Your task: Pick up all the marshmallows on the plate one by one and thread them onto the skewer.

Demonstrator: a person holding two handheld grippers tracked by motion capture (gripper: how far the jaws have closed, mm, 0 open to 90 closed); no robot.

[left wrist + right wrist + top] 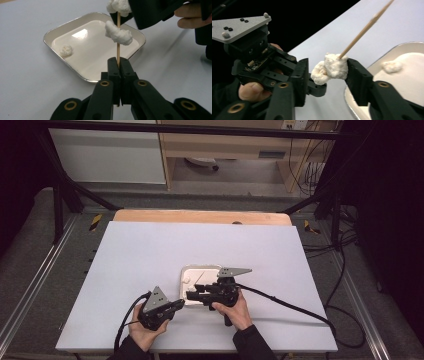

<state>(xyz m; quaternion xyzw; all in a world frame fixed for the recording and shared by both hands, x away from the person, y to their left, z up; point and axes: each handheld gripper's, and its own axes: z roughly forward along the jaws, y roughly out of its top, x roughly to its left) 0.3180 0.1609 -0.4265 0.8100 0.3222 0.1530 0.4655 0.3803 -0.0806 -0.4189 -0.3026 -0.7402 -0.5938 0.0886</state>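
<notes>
The left gripper is clamped on the wooden skewer, which stands upright above the tray (two white pieces threaded on it). The right gripper jaws stand apart around the pieces, one jaw touching.

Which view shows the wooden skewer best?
The left gripper view: the skewer stands upright, clamped in the left tool, with white pieces threaded on it. The right gripper view shows its blurred upper end; in the high view it's too small to tell.
</notes>
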